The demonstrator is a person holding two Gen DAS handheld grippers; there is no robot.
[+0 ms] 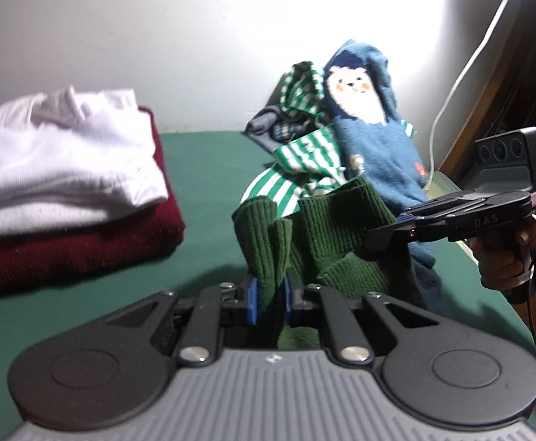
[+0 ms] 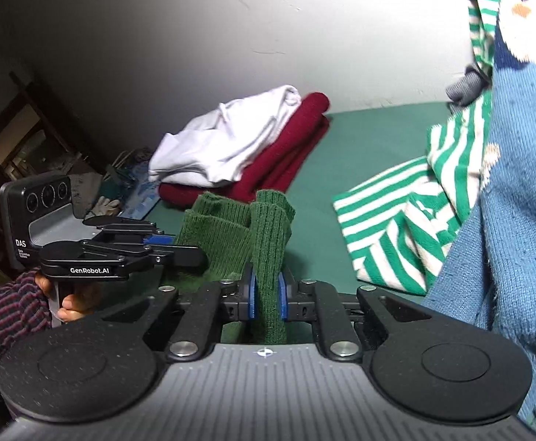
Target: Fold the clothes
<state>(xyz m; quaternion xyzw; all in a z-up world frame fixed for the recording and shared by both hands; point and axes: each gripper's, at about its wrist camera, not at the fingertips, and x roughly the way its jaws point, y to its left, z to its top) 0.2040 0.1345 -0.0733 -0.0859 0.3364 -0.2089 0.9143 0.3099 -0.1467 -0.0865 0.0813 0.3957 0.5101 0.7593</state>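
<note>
dark green ribbed knit [image 1: 326, 235] — held up above the green table surface [image 1: 201, 183], pinched at two places. left gripper [image 1: 270, 299]: blue pads closed narrow on a bunched fold of the knit. right gripper [image 2: 266, 299]: pads likewise closed on another fold of the same knit; in the left wrist view it enters from the right [image 1: 385, 237], tips against the cloth.

folded stack, on the table, well apart from the knit — white garment [image 1: 58, 154] lying on top of a maroon garment [image 1: 84, 246].

unfolded heap against the wall: green-and-white striped garment [image 2: 407, 220], blue knit with a white face motif [image 1: 374, 139], a grey piece [image 2: 464, 86] partly buried.

white cable [image 1: 466, 70] hanging down the wall. a hand in a striped sleeve [image 2: 3, 308] grips the left gripper's handle.
</note>
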